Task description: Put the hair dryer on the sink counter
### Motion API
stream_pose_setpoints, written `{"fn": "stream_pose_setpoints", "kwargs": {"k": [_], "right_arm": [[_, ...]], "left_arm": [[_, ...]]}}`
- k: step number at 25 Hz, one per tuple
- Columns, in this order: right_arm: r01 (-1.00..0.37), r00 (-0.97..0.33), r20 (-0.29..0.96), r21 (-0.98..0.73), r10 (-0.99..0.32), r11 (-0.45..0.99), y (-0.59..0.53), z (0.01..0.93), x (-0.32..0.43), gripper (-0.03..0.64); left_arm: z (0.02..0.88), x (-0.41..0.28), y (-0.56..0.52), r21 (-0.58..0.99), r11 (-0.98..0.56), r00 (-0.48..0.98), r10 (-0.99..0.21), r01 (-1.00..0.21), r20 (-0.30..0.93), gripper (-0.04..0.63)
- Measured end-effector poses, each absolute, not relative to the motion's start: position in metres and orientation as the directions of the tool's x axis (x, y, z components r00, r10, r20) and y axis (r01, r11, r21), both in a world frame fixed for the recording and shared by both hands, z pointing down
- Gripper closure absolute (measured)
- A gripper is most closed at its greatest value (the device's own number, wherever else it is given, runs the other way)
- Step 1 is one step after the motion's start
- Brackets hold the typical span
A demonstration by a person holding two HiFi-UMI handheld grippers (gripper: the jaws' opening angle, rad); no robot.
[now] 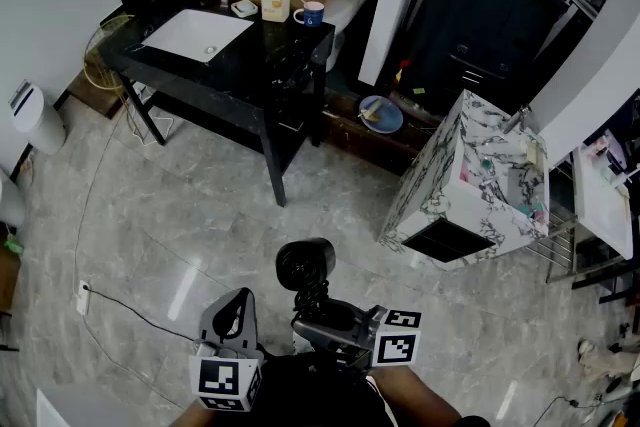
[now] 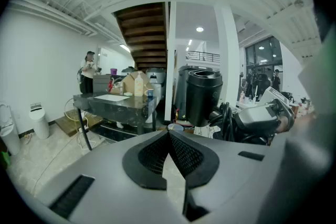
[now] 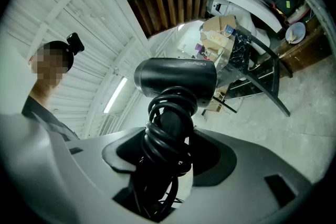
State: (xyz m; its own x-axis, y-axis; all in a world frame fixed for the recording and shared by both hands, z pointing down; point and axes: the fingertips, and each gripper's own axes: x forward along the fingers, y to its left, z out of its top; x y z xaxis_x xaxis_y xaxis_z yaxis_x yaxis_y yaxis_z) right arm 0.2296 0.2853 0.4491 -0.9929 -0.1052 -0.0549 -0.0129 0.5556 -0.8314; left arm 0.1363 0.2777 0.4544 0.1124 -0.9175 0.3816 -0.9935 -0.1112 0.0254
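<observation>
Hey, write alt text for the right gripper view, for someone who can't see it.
A black hair dryer, its cord wound round the handle, is clamped in the right tongs. Beyond it, a black sink counter appears tilted in the frame.

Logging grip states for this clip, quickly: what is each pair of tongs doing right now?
Left tongs: closed, nothing between them.
Right tongs: closed on the hair dryer, at its cord-wrapped handle.
</observation>
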Motion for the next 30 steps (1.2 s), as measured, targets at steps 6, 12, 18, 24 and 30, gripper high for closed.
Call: {"fn": "stream_pose_setpoints", "kwargs": {"k": [6,12,18,24,30], "right_arm": [[-0.016,-0.992,-0.054,-0.832,-0.11,0.555,0.285,0.447,0.227,0.347],[-0.014,-0.993,-0.054,-0.829,-0.105,0.559,0.286,0.445,0.223,0.347],[-0.008,-0.995,-0.051,-0.815,-0.086,0.58,0.287,0.44,0.22,0.347],[-0.007,-0.994,-0.055,-0.819,-0.091,0.574,0.28,0.435,0.219,0.347],[-0.021,-0.995,-0.041,-0.812,-0.093,0.583,0.272,0.438,0.218,0.347]], "left_arm": [[0.451,0.132,0.28,0.025,-0.104,0.106,-0.918,-0.994,0.382,0.588],[0.45,0.127,0.282,0.027,-0.093,0.097,-0.921,-0.995,0.378,0.588],[0.449,0.128,0.28,0.021,-0.091,0.092,-0.924,-0.996,0.371,0.588],[0.443,0.129,0.277,0.012,-0.085,0.083,-0.928,-0.996,0.364,0.588],[0.437,0.125,0.275,0.001,-0.068,0.064,-0.934,-0.998,0.352,0.588]]}}
